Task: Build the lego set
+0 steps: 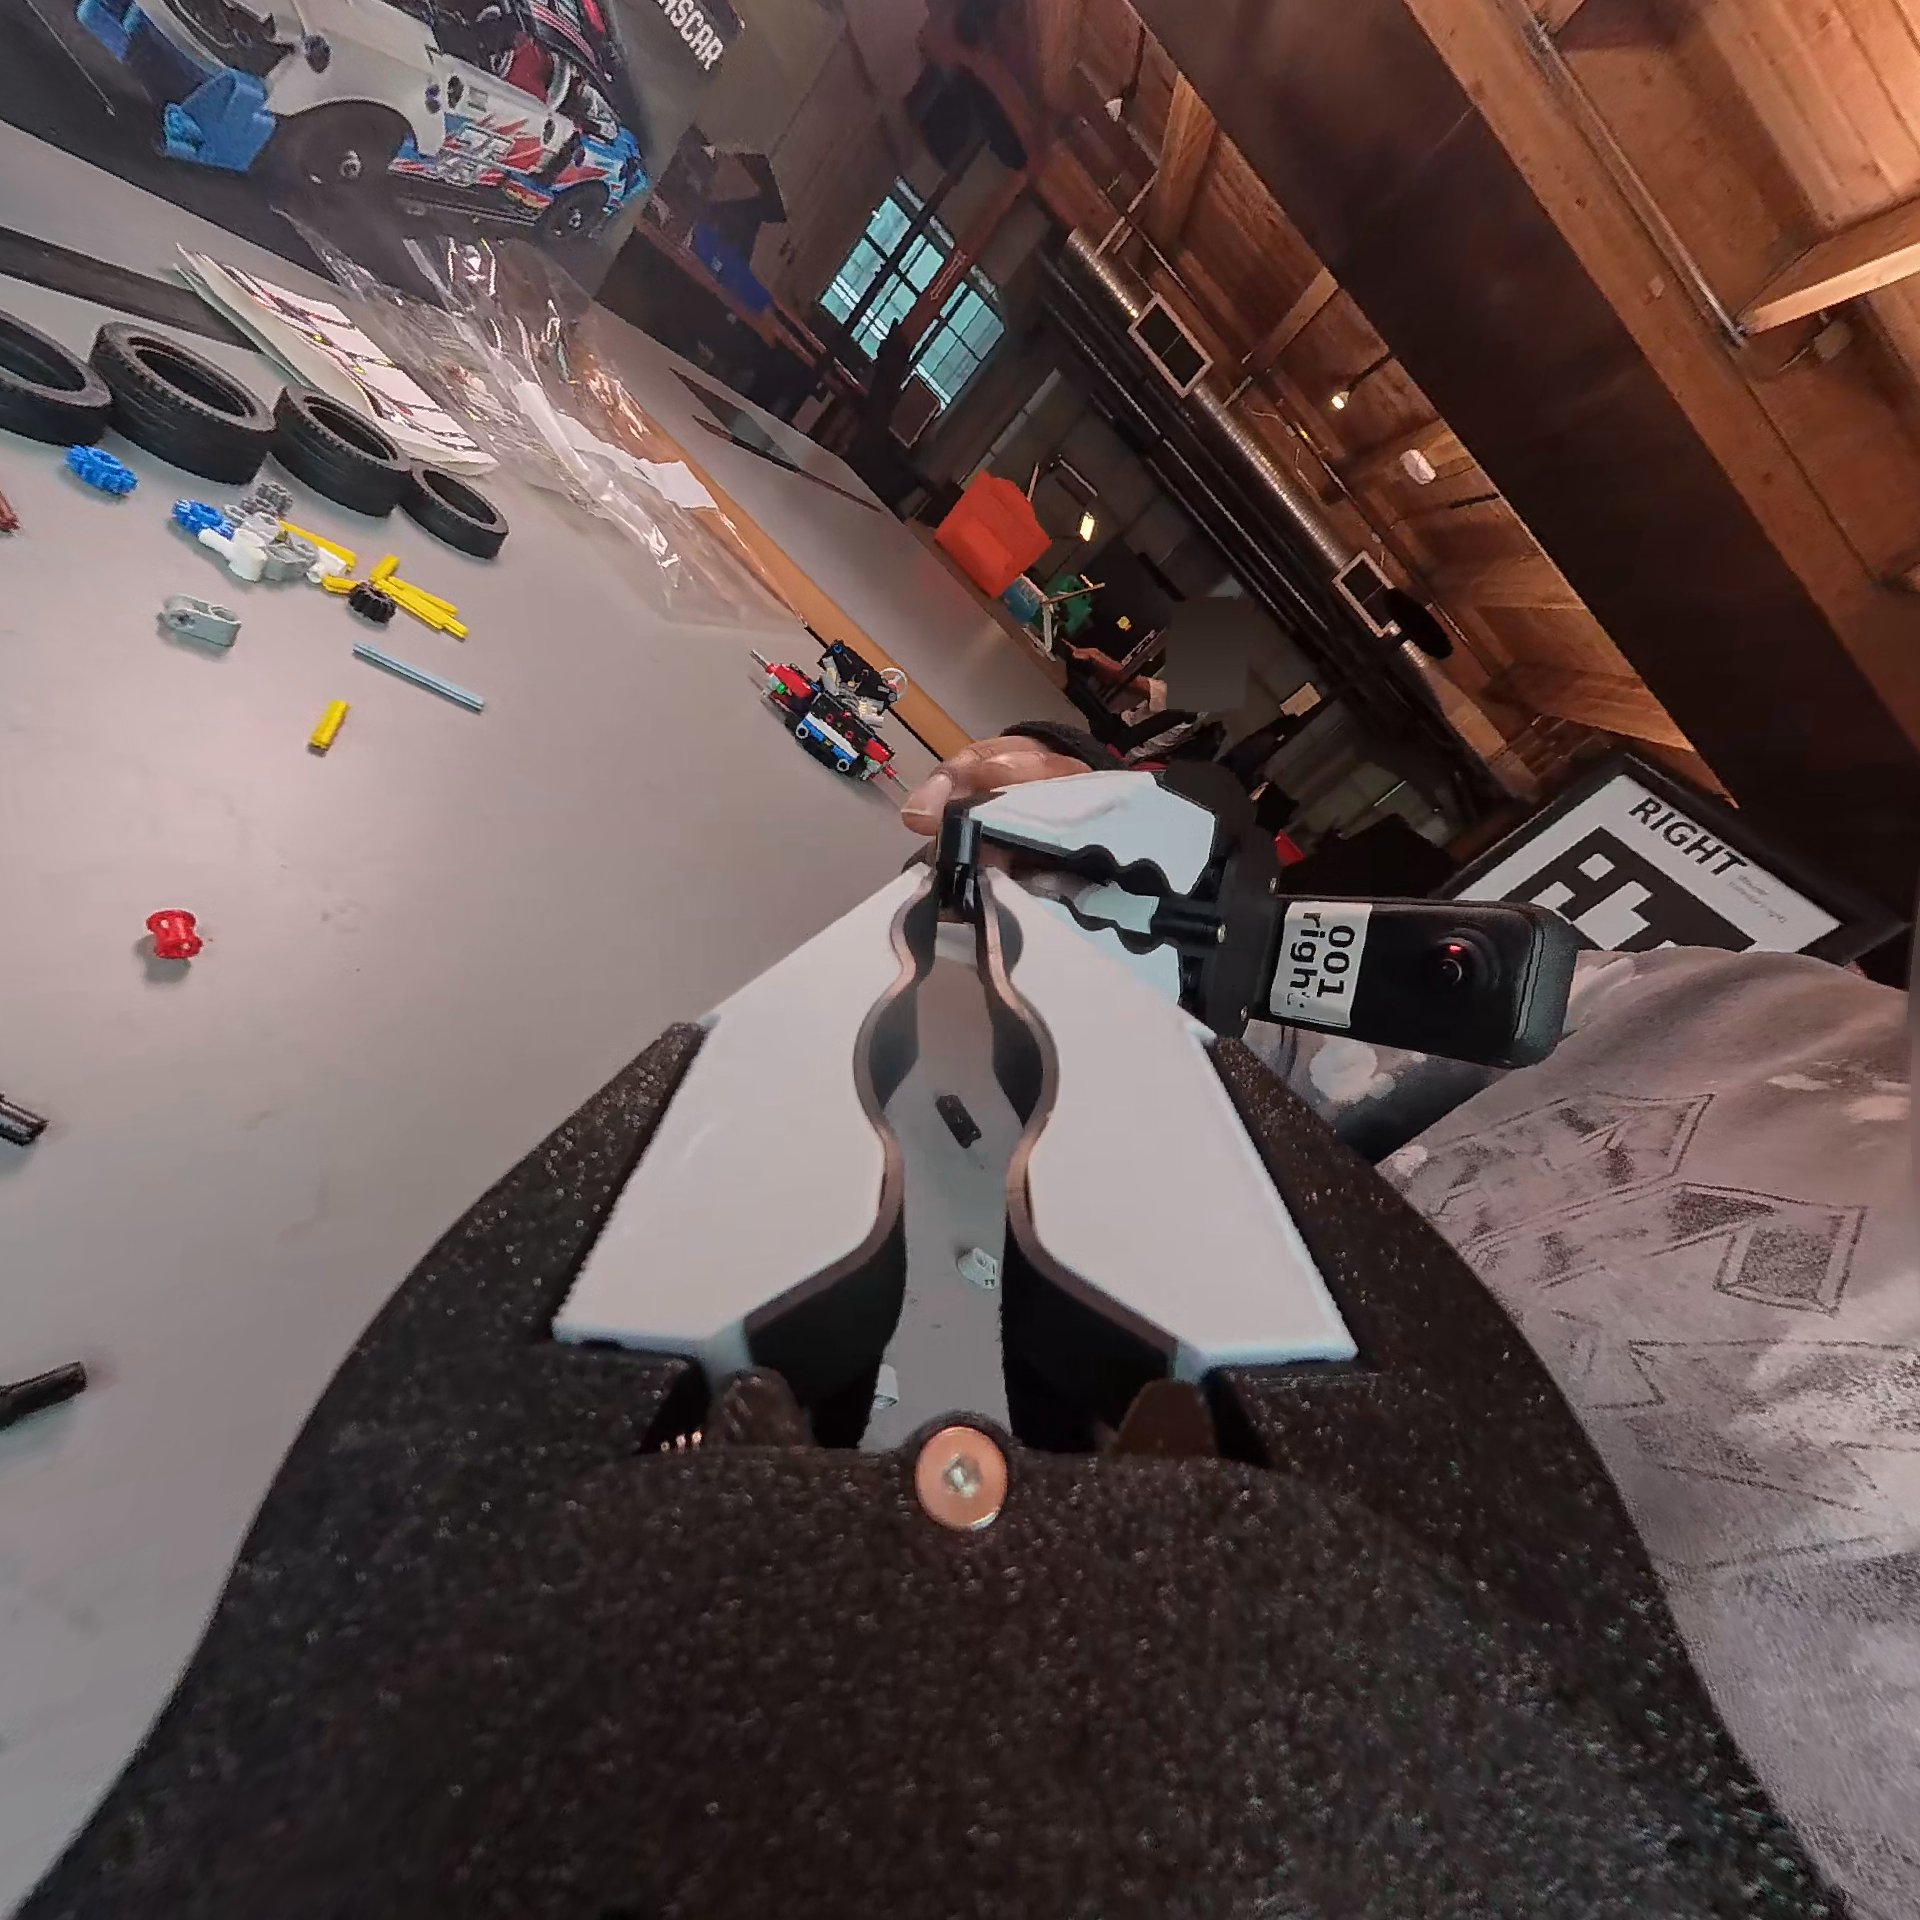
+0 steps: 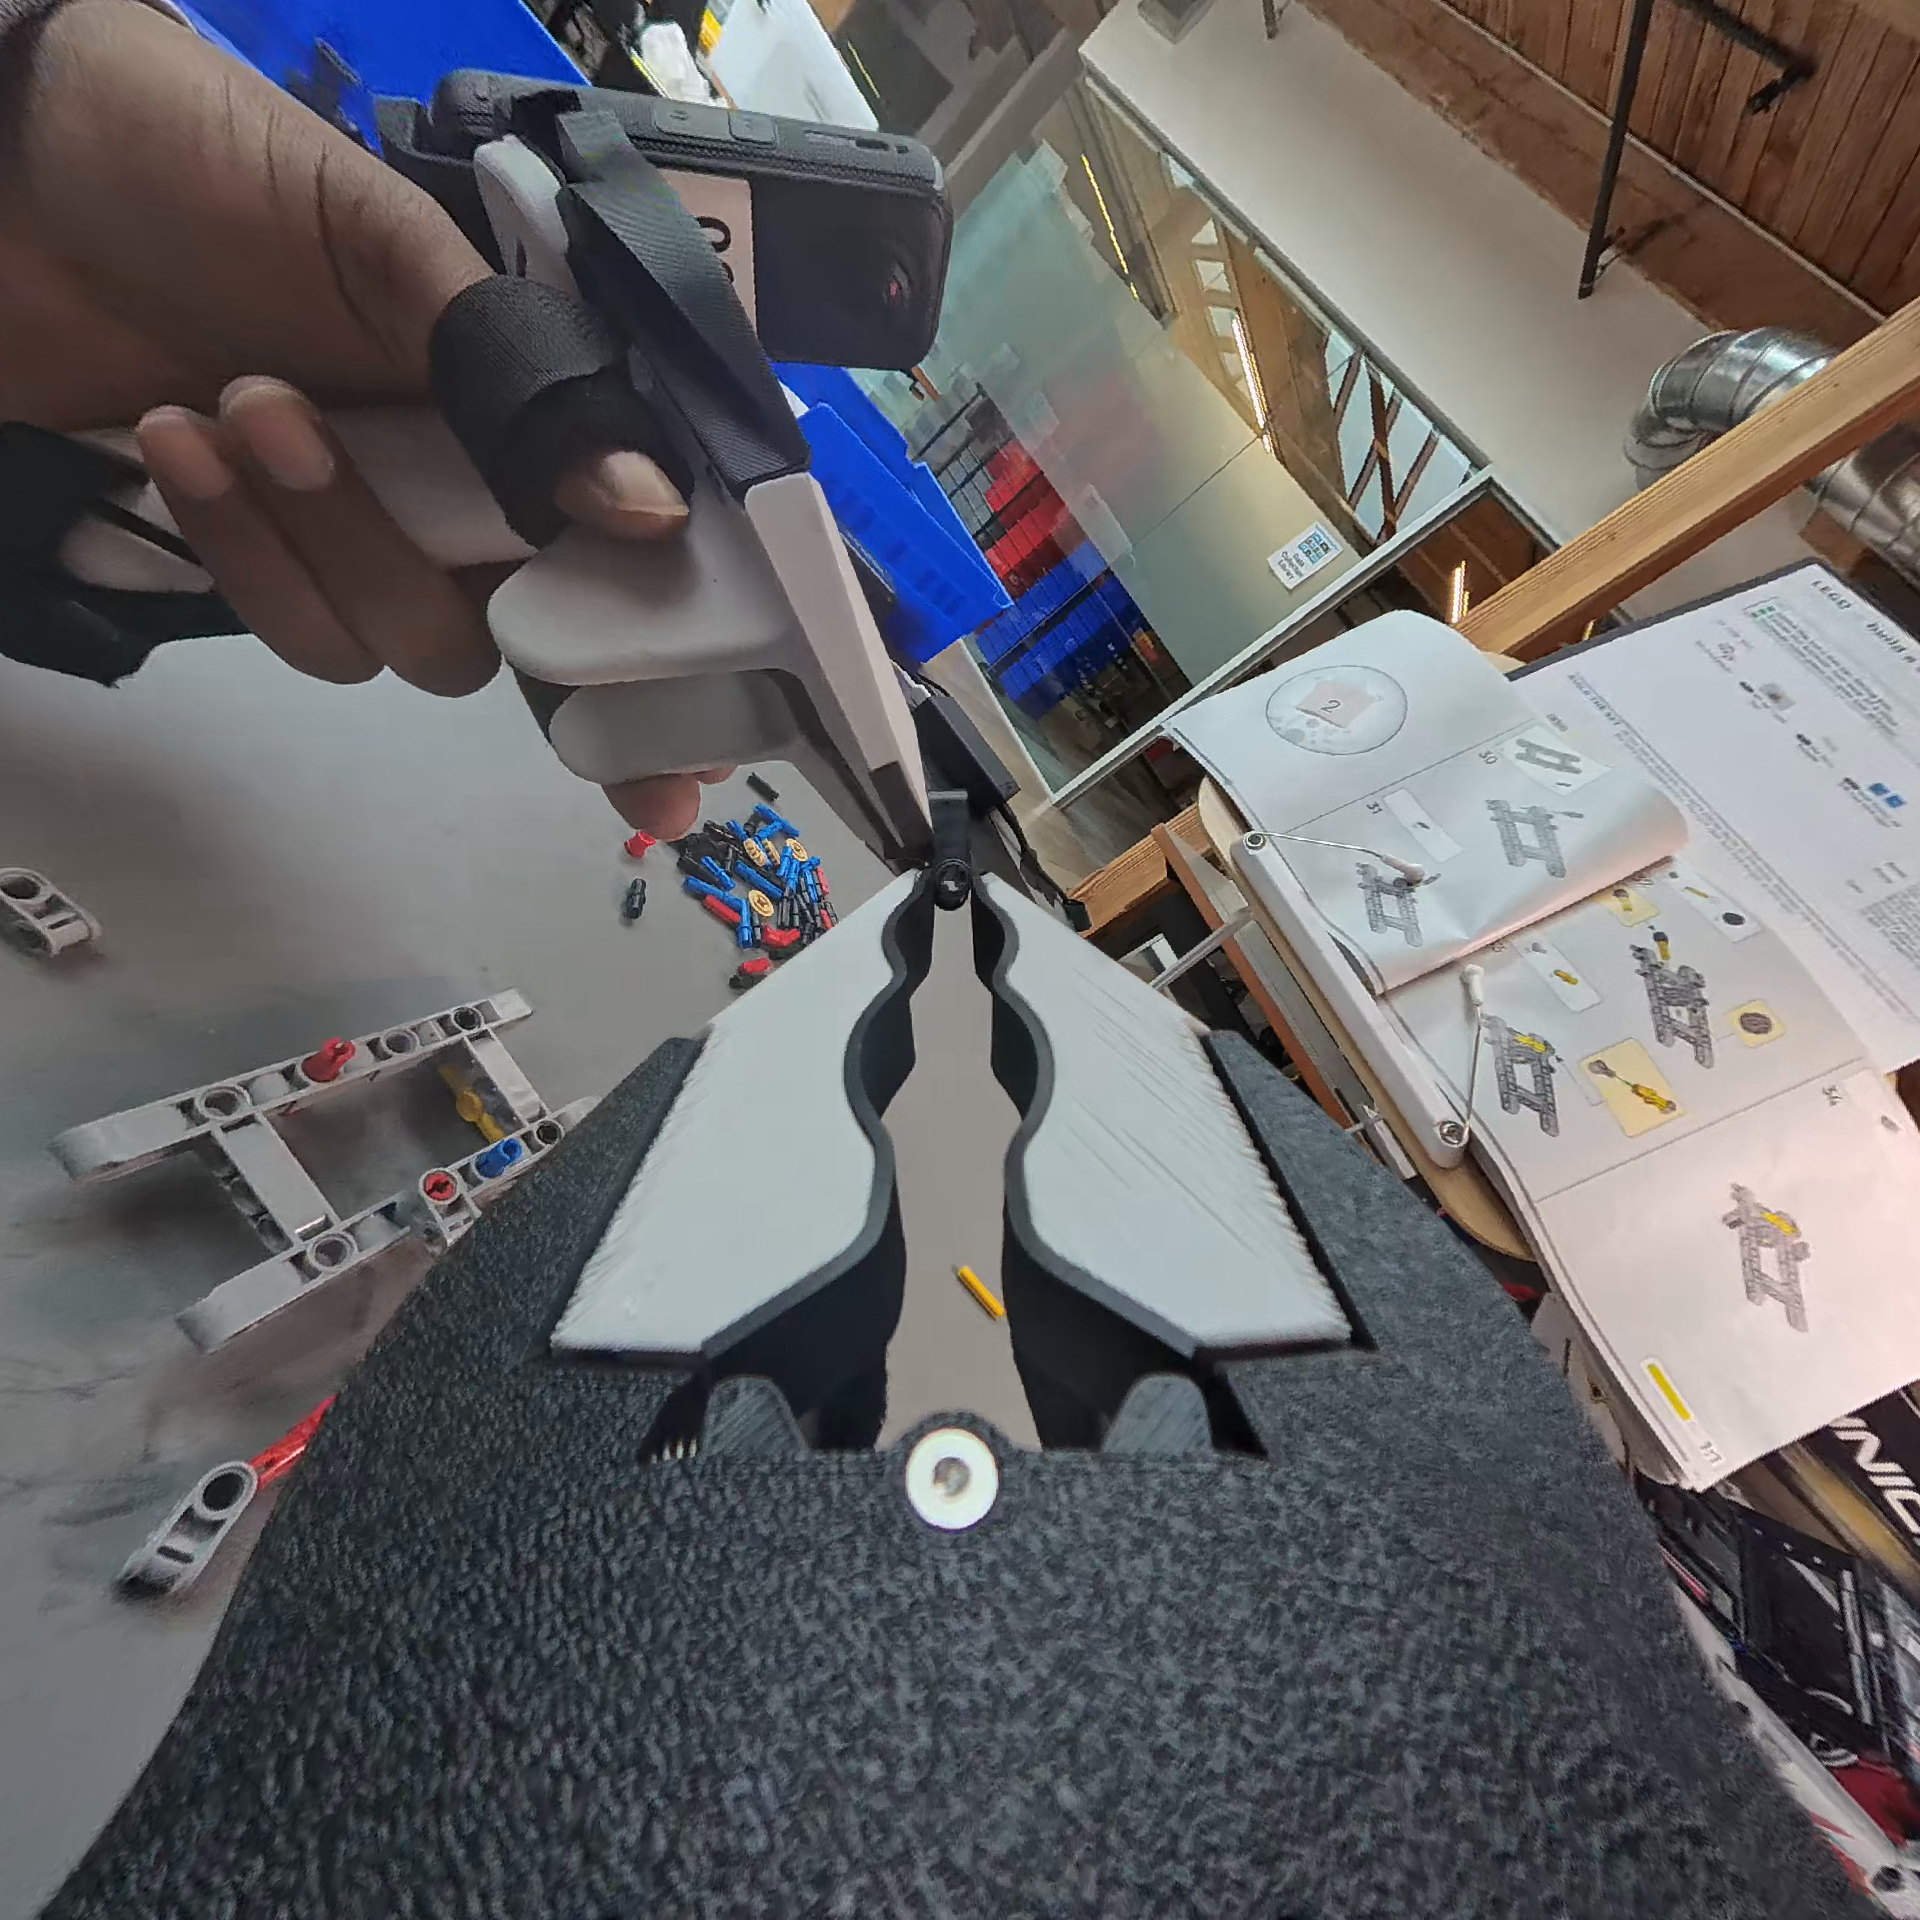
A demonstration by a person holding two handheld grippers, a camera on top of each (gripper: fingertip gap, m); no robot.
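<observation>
Claws, left point(image 1: 954, 902) & right point(image 2: 948, 891), both clench small black part point(image 2: 949, 847), mostly hidden.

Premises: an open workshop interior. The ceiling point(image 1: 1558, 156) is of exposed timber planks and beams, lit warm orange. A ribbed metal duct point(image 1: 1288, 499) runs beneath it, and another silver duct point(image 2: 1756, 405) shows beside a timber beam point(image 2: 1704, 488). A multi-pane window point(image 1: 909, 291) at the far end admits pale daylight. The worktop point(image 1: 436, 935) is grey, smooth and matt, with a wooden edge. A glass partition point(image 2: 1101, 457) stands beyond it; behind the glass are racks of blue and red bins point(image 2: 1049, 582). Upper wall point(image 2: 1351, 208) plain white, timber boarding above. An orange crate point(image 1: 987, 530) sits on a distant surface.
</observation>
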